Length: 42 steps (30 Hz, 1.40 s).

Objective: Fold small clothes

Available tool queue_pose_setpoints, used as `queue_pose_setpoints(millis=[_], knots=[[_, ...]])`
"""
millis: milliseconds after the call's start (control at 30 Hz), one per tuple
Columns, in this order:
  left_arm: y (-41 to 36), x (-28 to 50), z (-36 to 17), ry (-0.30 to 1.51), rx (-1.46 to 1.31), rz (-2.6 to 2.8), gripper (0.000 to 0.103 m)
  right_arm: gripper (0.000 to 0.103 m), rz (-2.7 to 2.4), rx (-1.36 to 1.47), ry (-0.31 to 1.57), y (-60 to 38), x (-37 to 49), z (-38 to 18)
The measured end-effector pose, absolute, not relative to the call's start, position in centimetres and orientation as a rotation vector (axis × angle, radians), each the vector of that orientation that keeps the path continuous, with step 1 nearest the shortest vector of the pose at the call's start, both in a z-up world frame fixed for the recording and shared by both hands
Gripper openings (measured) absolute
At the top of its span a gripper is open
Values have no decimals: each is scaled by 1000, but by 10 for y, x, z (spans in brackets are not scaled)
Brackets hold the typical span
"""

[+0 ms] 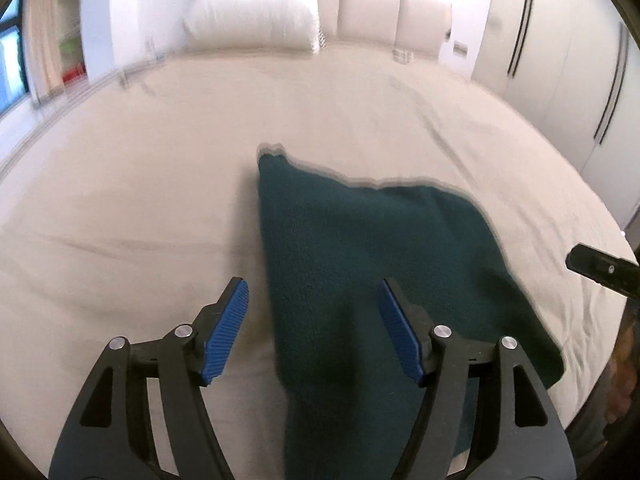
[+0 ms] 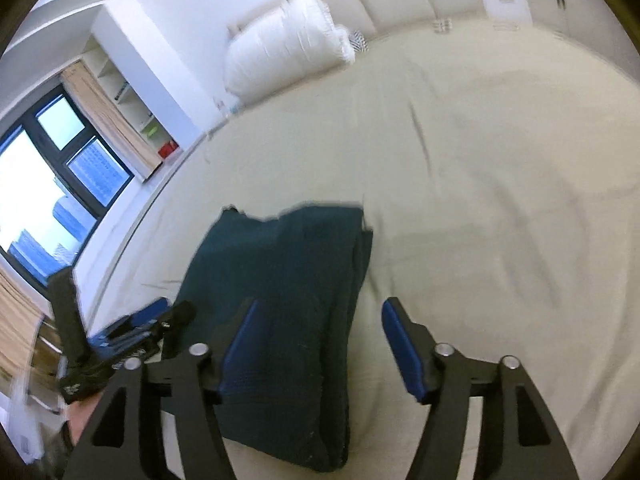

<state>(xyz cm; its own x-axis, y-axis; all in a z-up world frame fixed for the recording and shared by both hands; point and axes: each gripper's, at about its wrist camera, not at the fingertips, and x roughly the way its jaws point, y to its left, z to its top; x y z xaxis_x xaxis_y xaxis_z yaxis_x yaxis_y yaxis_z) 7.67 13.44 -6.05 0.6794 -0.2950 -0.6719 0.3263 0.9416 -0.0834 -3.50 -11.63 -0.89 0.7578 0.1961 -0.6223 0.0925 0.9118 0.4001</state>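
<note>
A dark teal knitted garment [image 1: 360, 264] lies folded on the beige bedsheet [image 1: 140, 184]. My left gripper [image 1: 314, 294] hangs above its near left part, open, and the blue pads hold nothing. In the right wrist view the same garment [image 2: 280, 292] lies flat, with layered edges along its right side. My right gripper [image 2: 318, 314] is above its right edge, open, nothing between the pads. The left gripper [image 2: 132, 332] shows at the lower left of the right wrist view, beside the garment. A black finger of the right gripper [image 1: 600, 270] enters the left wrist view from the right edge.
A white pillow [image 1: 256, 12] leans on the padded headboard [image 1: 380, 8] at the far end of the bed. Wardrobe doors [image 1: 568, 64] stand to the right. A window [image 2: 44, 184] and shelves [image 2: 128, 96] are on the left. The sheet [image 2: 500, 168] extends wide around the garment.
</note>
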Motion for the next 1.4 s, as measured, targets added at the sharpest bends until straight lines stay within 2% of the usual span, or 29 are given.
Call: queue_pose_setpoints(millis=[33, 100, 167, 200, 267, 500, 667, 800, 1133, 1400], knots=[[137, 70, -51, 701, 47, -338, 77, 79, 49, 414, 689, -115, -39, -3], [142, 44, -19, 548, 74, -276, 97, 88, 28, 398, 610, -111, -52, 11], [144, 21, 5, 422, 119, -201, 103, 99, 3, 386, 512, -112, -68, 28], [144, 10, 15, 358, 140, -161, 103, 103, -11, 378, 469, -111, -75, 35], [146, -13, 35, 259, 168, -70, 103, 103, -46, 355, 364, -109, -90, 53], [162, -42, 86, 190, 89, -41, 103, 103, -177, 206, 156, -97, -127, 105], [170, -46, 103, 262, 59, -76, 103, 103, -135, 100, 198, -82, -131, 132], [167, -49, 95, 323, 90, -72, 103, 103, -133, 93, 296, -71, -123, 125], [154, -11, -2, 749, 82, -179, 103, 103, -179, 210, 634, -67, -101, 31], [140, 1, -54, 893, 87, -183, 103, 103, -217, 251, 757, -69, -102, -3]])
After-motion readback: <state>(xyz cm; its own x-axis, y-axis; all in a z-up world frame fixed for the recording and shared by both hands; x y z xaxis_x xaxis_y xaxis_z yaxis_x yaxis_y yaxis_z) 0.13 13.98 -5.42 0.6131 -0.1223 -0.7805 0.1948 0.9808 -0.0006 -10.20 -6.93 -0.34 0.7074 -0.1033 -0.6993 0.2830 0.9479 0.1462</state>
